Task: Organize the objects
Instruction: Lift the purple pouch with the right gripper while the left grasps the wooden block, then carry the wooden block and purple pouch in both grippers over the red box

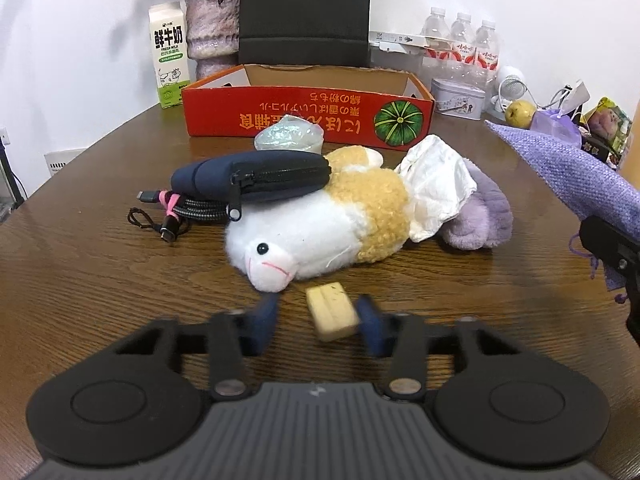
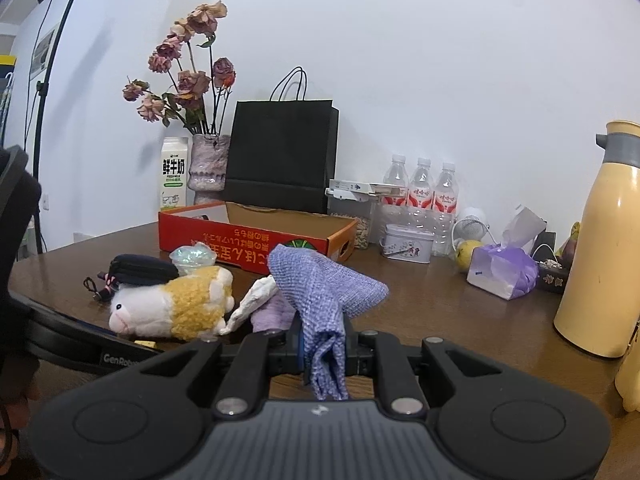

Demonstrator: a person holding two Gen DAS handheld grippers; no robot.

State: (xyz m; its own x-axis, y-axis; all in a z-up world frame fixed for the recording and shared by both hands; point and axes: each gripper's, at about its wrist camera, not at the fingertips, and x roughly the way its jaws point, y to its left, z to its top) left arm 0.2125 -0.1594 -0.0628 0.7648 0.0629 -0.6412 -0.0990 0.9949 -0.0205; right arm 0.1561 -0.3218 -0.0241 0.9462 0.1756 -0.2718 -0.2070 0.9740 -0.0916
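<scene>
LEFT: your left claw (image 1: pixel 318 322) brackets the tan block (image 1: pixel 331 312) on the counter (image 1: pixel 100 272), 6 o'clock of the plush (image 1: pixel 320 224); right pad touching, left pad apart – centre before lifting | RIGHT: right claw (image 2: pixel 323 350) clamped on purple pouch (image 2: pixel 320 292) | TARGET: red box (image 1: pixel 308 110), 12 o'clock.

Home-like room: wooden table (image 1: pixel 80 280) against white wall, dried flowers (image 2: pixel 184 76) in vase, milk carton (image 1: pixel 168 56), water bottles (image 2: pixel 420 188), light stand (image 2: pixel 52 80).
</scene>
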